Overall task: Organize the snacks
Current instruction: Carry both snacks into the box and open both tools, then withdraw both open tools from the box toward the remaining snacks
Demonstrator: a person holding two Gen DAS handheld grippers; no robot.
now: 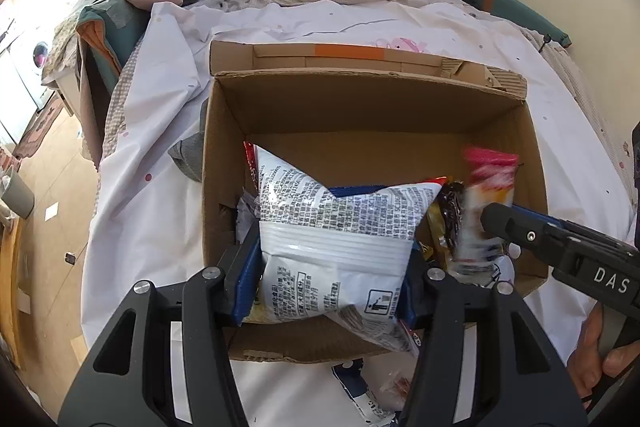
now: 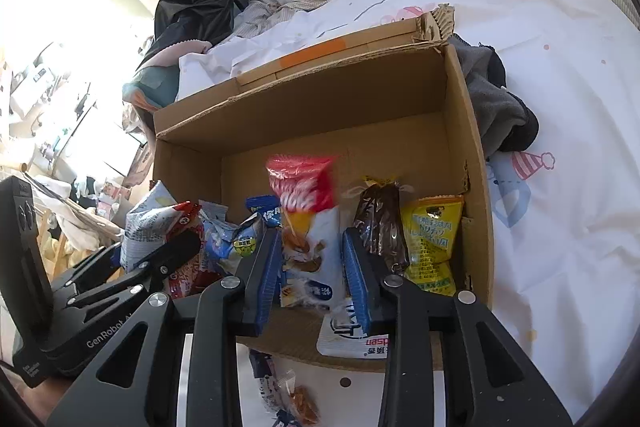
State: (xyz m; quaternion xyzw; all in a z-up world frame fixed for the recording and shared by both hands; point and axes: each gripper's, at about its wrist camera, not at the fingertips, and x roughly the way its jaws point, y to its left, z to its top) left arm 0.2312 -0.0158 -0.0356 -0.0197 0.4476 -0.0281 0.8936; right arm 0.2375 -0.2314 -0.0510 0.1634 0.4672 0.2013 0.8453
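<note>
The cardboard box (image 1: 372,115) sits open on the white bedsheet (image 1: 160,147) and serves as the landmark for everything else. It is stiff enough to take packets dropped against its walls.

Largest of the snacks is the white printed bag (image 1: 336,223), standing over the box's near-left corner. The left gripper (image 1: 328,279) has its blue pads pressed on both sides of the bag's lower half. It looks puffed and light, its film slick and crinkly; the crimped seam band is probably the firmest place to pinch, as squeezing the belly risks crushing what is inside.

Next is the red-topped packet (image 2: 306,227), upright near the box's middle front. The right gripper (image 2: 312,275) brackets it at a narrow setting; its left pad seems to touch, but a sliver of gap shows on the right, so I cannot tell whether it truly grips. It is slim and floppy.

Smaller still, against the box's right wall, stand the yellow packet (image 2: 430,239) and the brown wrapped snack (image 2: 380,223) beside it, both soft and easily creased.
</note>
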